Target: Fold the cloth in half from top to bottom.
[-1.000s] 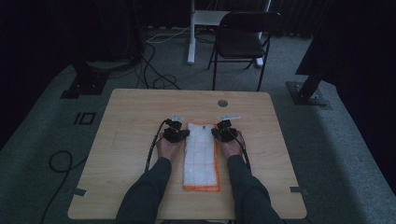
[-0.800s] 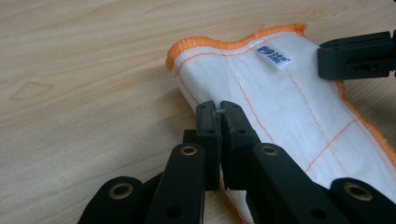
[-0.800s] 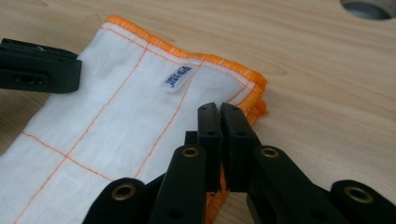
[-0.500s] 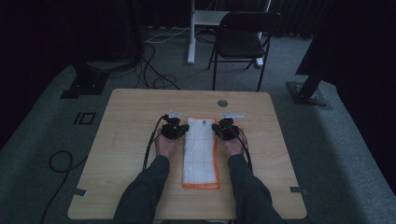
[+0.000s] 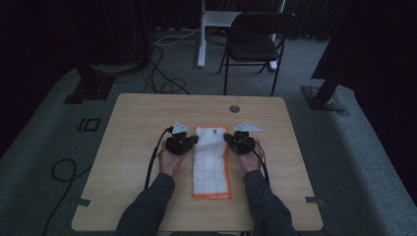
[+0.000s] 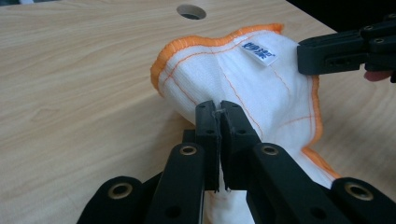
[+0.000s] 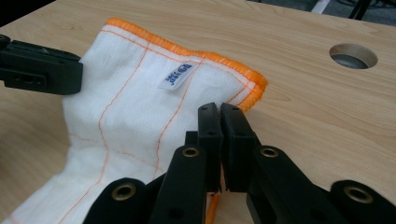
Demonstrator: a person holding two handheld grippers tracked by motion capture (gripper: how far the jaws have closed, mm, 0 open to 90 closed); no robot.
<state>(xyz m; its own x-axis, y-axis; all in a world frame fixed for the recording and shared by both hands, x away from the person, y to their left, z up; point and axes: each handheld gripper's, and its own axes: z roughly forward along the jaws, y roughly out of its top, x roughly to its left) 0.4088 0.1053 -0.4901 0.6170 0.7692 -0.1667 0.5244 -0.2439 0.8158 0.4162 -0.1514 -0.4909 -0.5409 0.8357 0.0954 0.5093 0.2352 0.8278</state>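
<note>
A white cloth [image 5: 211, 162] with orange hems and a small blue-lettered label lies lengthwise in the middle of the wooden table [image 5: 133, 128]. My left gripper [image 5: 193, 140] is shut on the cloth's left edge near its far end. In the left gripper view the cloth [image 6: 252, 79] bulges up off the wood ahead of the closed left gripper [image 6: 218, 106]. My right gripper [image 5: 229, 138] is shut on the right edge opposite. The right gripper view has the closed right gripper [image 7: 218, 109] pinching the cloth [image 7: 140, 102] just behind its orange corner.
A round cable hole [image 5: 234, 108] sits in the table beyond the cloth. A black folding chair [image 5: 255, 44] and a white stand [image 5: 204, 34] are on the floor behind the table. Cables trail from both grippers toward the person's forearms.
Both grippers have stayed at the cloth's far end. The far end of the cloth looks slightly lifted between them.
</note>
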